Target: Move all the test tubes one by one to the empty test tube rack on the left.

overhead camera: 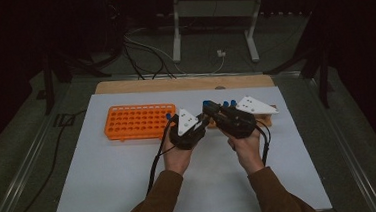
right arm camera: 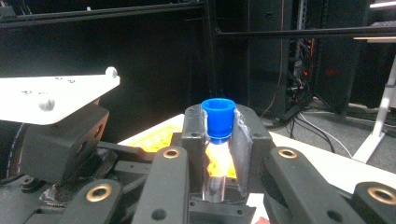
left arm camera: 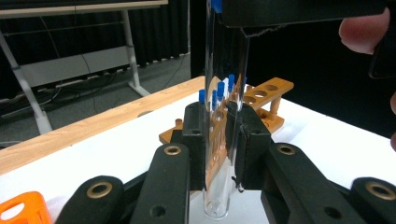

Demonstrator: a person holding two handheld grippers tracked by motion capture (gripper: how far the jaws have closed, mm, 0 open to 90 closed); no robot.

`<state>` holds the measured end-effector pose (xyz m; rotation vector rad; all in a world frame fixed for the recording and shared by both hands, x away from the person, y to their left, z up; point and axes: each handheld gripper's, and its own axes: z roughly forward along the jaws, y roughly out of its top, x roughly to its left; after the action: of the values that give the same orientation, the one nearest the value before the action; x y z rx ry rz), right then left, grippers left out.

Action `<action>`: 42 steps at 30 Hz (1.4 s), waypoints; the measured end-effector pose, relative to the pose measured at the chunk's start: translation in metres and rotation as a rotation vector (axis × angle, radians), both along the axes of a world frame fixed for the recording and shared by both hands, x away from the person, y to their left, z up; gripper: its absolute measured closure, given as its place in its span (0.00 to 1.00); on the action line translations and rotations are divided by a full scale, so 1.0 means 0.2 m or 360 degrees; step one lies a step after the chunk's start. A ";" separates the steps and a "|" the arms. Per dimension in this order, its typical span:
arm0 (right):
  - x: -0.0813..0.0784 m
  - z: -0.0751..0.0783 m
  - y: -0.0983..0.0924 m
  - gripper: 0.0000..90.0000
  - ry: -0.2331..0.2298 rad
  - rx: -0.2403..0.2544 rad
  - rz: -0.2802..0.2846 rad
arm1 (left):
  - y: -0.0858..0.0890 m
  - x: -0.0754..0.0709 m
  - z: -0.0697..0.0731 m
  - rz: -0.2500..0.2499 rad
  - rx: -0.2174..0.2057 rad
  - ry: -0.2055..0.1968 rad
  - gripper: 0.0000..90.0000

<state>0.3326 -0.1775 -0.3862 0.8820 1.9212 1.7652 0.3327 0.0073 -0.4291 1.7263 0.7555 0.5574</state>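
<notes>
Both my grippers clamp one test tube (left arm camera: 223, 116) — left gripper (left arm camera: 219, 140) low, right gripper (right arm camera: 219, 140) at its blue cap (right arm camera: 218, 116) — next, uncapping probably.

The left gripper (left arm camera: 223, 140) clamps its two black jaws on the lower part of a clear glass test tube (left arm camera: 224, 116) that stands upright. Behind it a wooden rack (left arm camera: 271, 91) with blue-capped tubes (left arm camera: 219, 91) sits on the white mat (left arm camera: 107, 154). An orange rack corner (left arm camera: 21, 210) shows at lower left.

I see a dim room with black curtains (left arm camera: 154, 32). A white metal stand (overhead camera: 214, 14) sits on the grey floor (overhead camera: 138, 64), cables (overhead camera: 142, 54) trailing beside it.
</notes>
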 end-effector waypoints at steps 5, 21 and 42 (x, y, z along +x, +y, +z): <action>0.00 0.00 0.00 0.85 0.0014 0.0013 0.0011 | 0.00 0.00 -0.01 0.0004 -0.0008 0.0001 0.87; 0.02 -0.01 -0.03 0.42 0.0034 -0.0019 0.0028 | 0.11 0.02 -0.05 0.0047 -0.0040 0.0032 0.87; 0.00 -0.05 -0.14 0.32 0.0036 -0.0058 -0.0054 | 0.51 0.02 -0.03 0.0232 -0.0134 -0.0046 0.87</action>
<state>0.3323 -0.2058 -0.3957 0.9204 1.9348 1.7022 0.3374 0.1091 -0.4347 1.5908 0.8772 0.6396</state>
